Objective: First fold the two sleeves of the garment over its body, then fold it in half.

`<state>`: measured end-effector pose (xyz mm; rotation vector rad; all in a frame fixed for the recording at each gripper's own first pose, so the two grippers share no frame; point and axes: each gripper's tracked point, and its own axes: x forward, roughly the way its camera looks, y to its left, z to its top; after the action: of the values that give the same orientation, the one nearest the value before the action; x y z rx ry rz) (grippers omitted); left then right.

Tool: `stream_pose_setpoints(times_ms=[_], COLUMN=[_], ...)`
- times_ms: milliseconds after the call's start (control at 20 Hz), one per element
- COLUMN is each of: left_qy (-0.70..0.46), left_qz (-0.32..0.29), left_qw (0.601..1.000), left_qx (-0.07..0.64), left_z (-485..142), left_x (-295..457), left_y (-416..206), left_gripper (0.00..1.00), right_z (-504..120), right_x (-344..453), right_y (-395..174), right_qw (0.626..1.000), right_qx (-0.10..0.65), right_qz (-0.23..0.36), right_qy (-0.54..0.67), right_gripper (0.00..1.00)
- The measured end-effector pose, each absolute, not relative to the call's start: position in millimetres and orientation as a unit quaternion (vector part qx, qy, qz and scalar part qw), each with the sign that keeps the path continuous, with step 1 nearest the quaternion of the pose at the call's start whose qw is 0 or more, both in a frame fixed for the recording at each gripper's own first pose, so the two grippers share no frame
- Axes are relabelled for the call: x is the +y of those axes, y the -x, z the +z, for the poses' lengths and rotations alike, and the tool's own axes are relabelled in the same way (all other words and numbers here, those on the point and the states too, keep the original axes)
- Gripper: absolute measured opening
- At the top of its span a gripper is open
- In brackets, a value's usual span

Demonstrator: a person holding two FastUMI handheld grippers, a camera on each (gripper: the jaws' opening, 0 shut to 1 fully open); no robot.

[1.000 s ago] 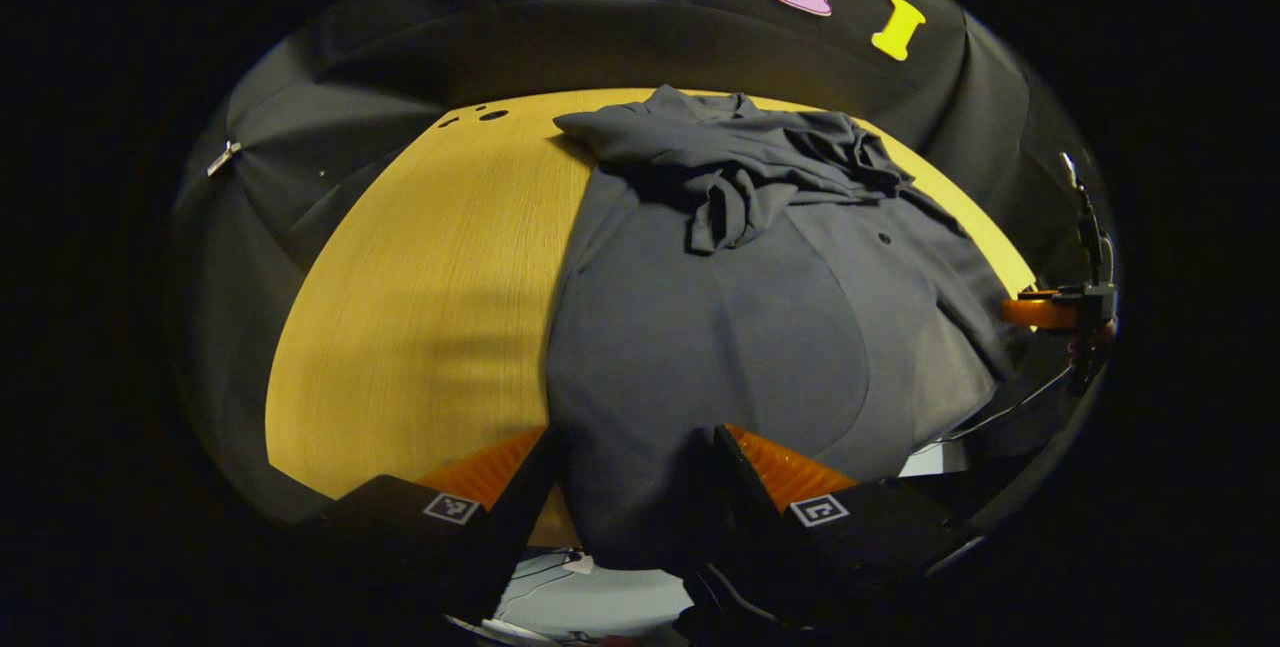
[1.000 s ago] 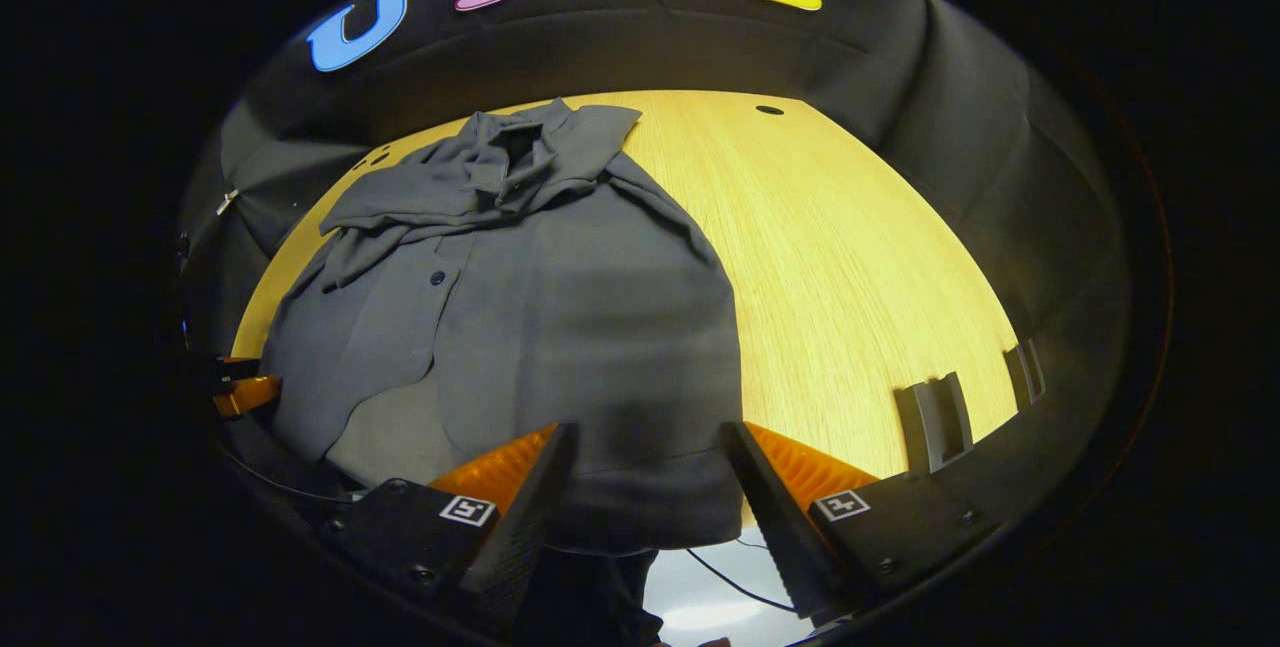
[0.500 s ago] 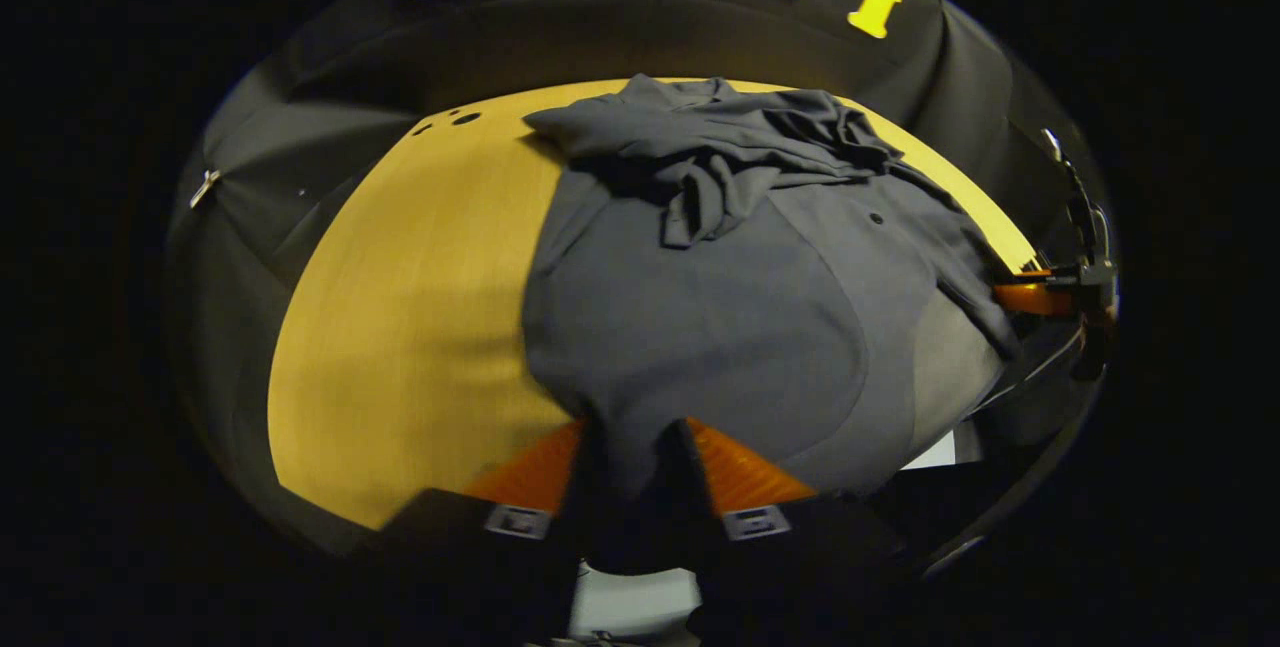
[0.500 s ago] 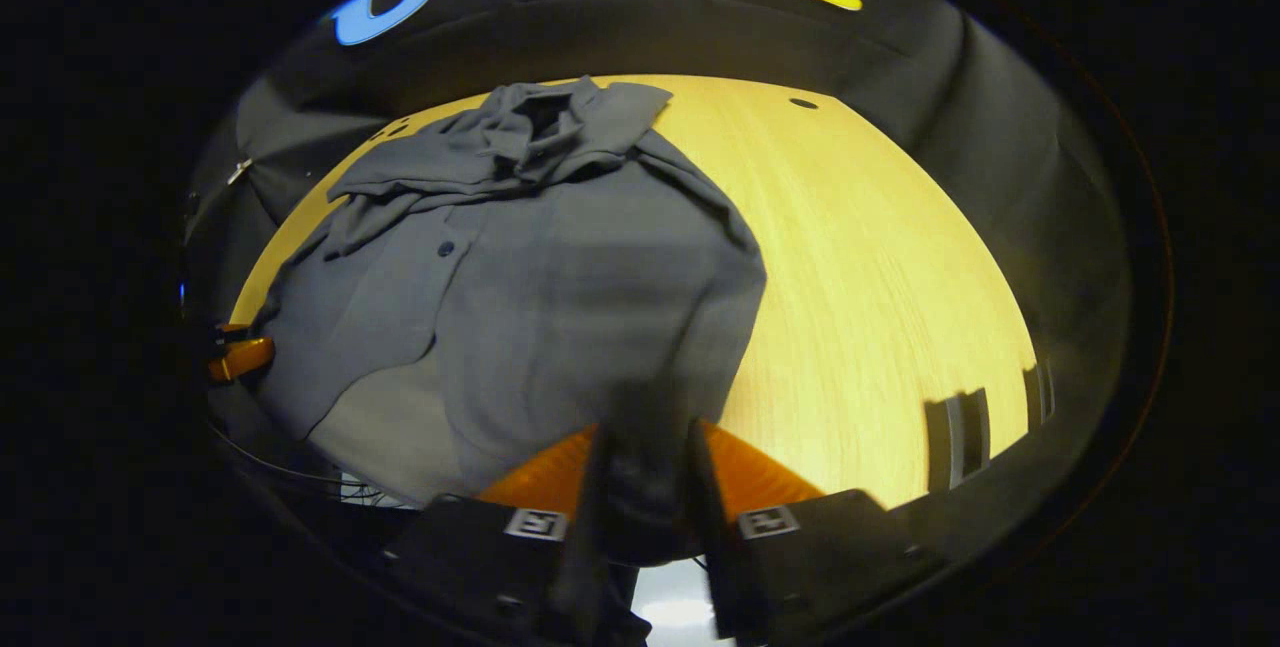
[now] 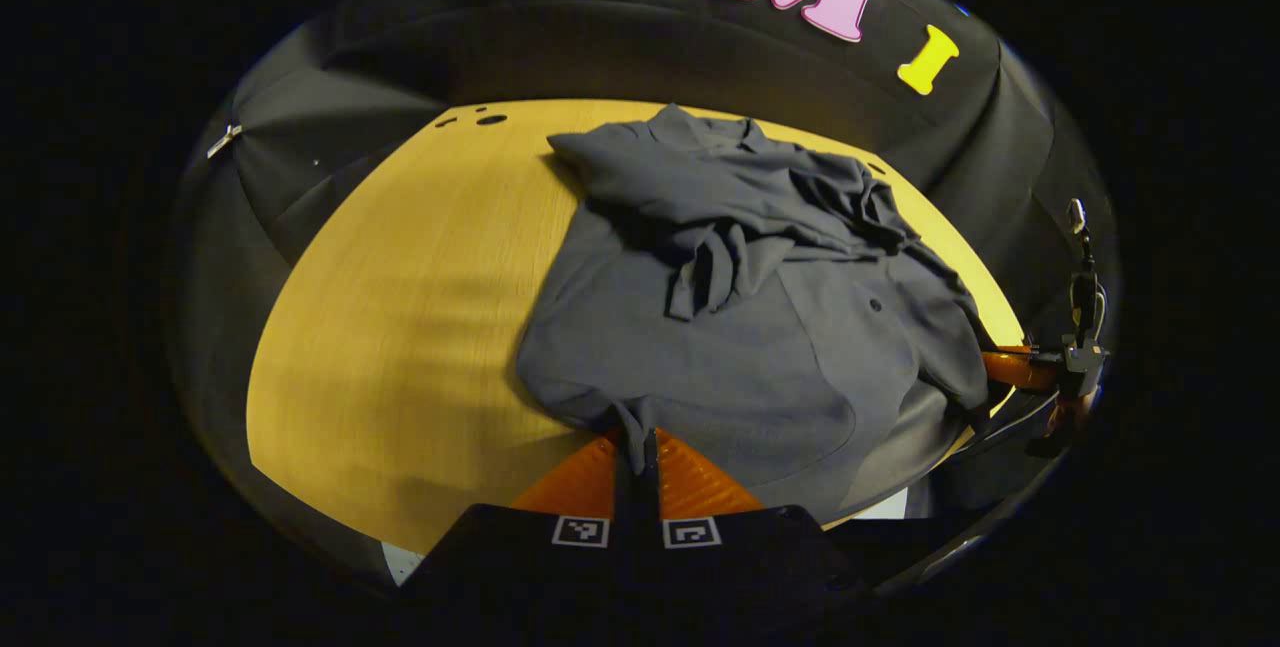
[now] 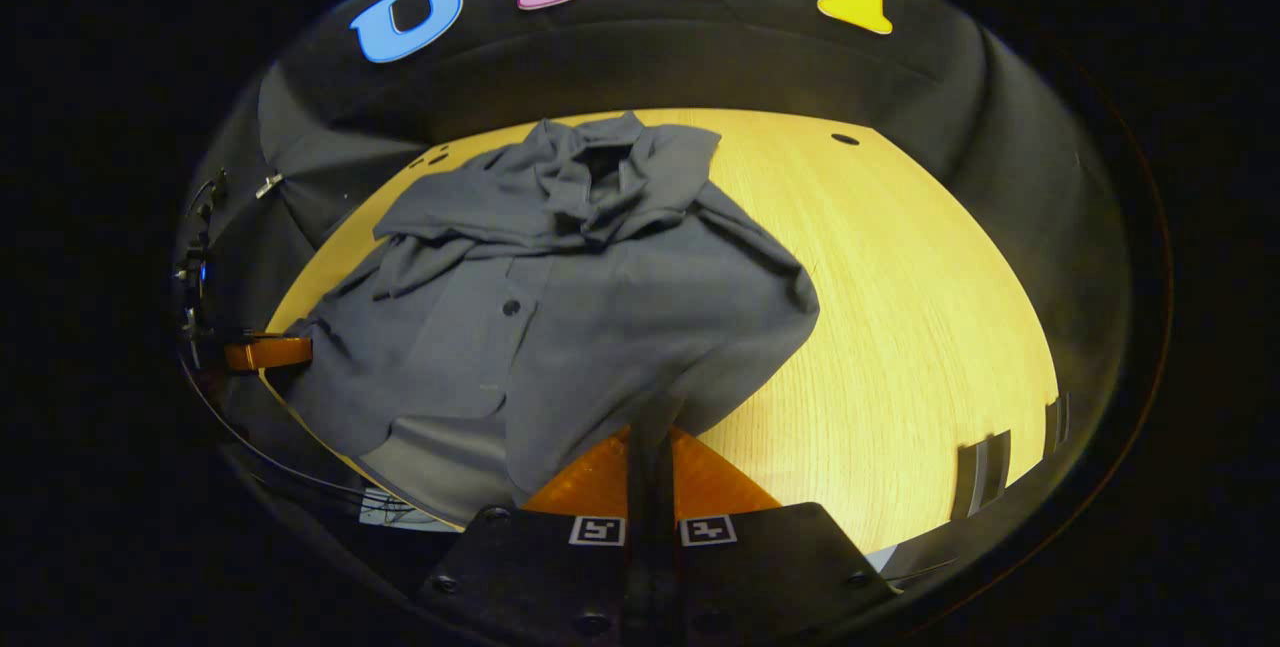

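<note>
Grey garment lay on the yellow counter, sleeves bunched over its chest near the collar. Left tool was clamped on the near hem corner; right tool was clamped on the other near hem corner.

You have one grey garment on one table, and two tongs, each pinching its hem.

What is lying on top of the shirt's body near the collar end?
Both sleeves lie bunched across the grey shirt just below the collar, on the wooden table. The chest fabric and any buttons beneath them are covered; one button shows lower down.
</note>
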<state>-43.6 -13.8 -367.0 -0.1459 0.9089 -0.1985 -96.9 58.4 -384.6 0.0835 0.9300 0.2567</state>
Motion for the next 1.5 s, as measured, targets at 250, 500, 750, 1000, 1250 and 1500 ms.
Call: stream_pose_setpoints(times_ms=[250,500,750,1000,1250,1500], left_qy=[0.082,0.107,0.115,0.126,0.133,0.125], left_qz=[-0.1,-0.094,-0.09,-0.08,-0.069,-0.05], left_qw=[0.91,0.929,0.943,0.953,0.962,0.969], left_qx=[0.393,0.342,0.299,0.263,0.228,0.208], left_z=[-323.0,-280.6,-255.1,-233.0,-214.2,-213.7], left_x=[-19.3,-19.6,-21.2,-17.0,-13.3,-3.1], left_y=[6.9,-48.0,-98.2,-148.9,-204.5,-258.6], left_gripper=[0.05,0.06,0.06,0.06,0.05,0.05], right_z=[-347.7,-307.0,-279.7,-261.7,-250.5,-259.0], right_x=[58.2,50.2,53.1,56.9,55.2,56.1], right_y=[63.0,15.0,-46.5,-106.2,-163.9,-221.3], right_qw=[0.907,0.931,0.948,0.959,0.968,0.971], right_qx=[0.401,0.343,0.293,0.255,0.223,0.208], right_qz=[0.11,0.092,0.082,0.079,0.071,0.061], right_qy=[-0.068,-0.084,-0.095,-0.092,-0.093,-0.096], right_gripper=[0.05,0.05,0.05,0.05,0.05,0.05])
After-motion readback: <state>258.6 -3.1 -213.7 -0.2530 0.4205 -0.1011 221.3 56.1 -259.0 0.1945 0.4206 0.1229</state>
